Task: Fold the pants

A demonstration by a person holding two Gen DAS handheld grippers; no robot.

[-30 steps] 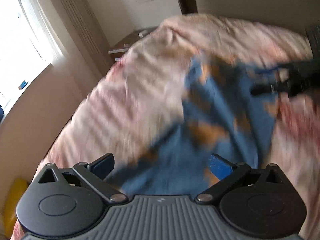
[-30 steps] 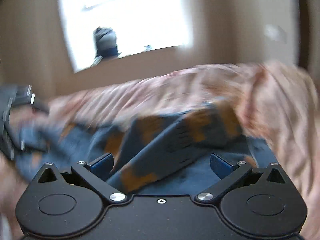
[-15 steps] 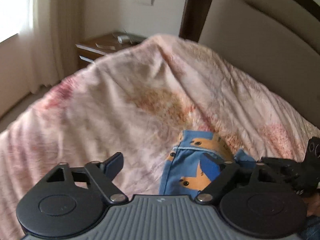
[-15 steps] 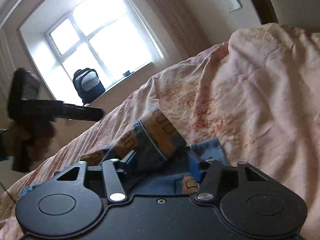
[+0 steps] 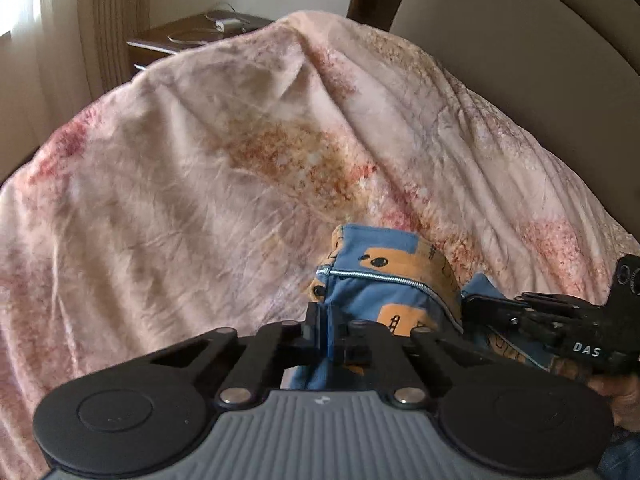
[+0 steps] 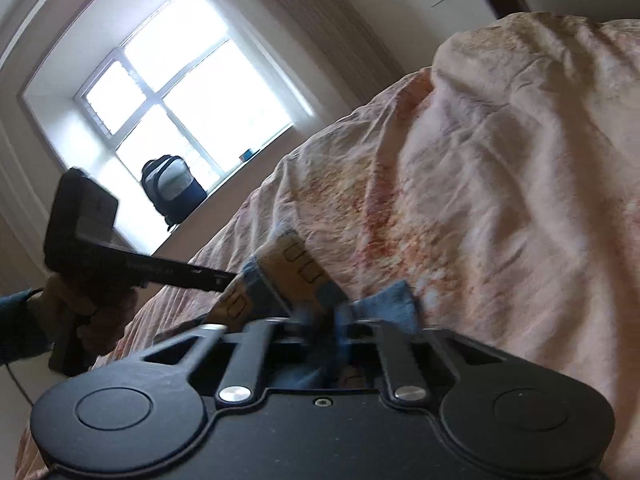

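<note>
Small blue pants (image 5: 380, 280) with orange cartoon patches lie bunched on a pink floral bedspread (image 5: 200, 200). My left gripper (image 5: 330, 334) is shut, pinching a fold of the blue cloth at the pants' near edge. The right gripper (image 5: 472, 306) reaches in from the right in that view and grips the cloth beside it. In the right wrist view the right gripper (image 6: 334, 330) is shut on blue fabric of the pants (image 6: 280, 280), with the left gripper (image 6: 224, 280) coming in from the left, held by a hand (image 6: 80, 304).
A padded headboard (image 5: 520, 60) rises behind the bed at right. A dark wooden nightstand (image 5: 192, 36) with a cable on it stands at the back left. A backpack (image 6: 172, 188) sits on the sill of a bright window (image 6: 180, 100).
Both grippers went from wide open to shut on the pants' edge. The views swung from a blurred look over the spread-out pants down to the bunched end near the headboard.
</note>
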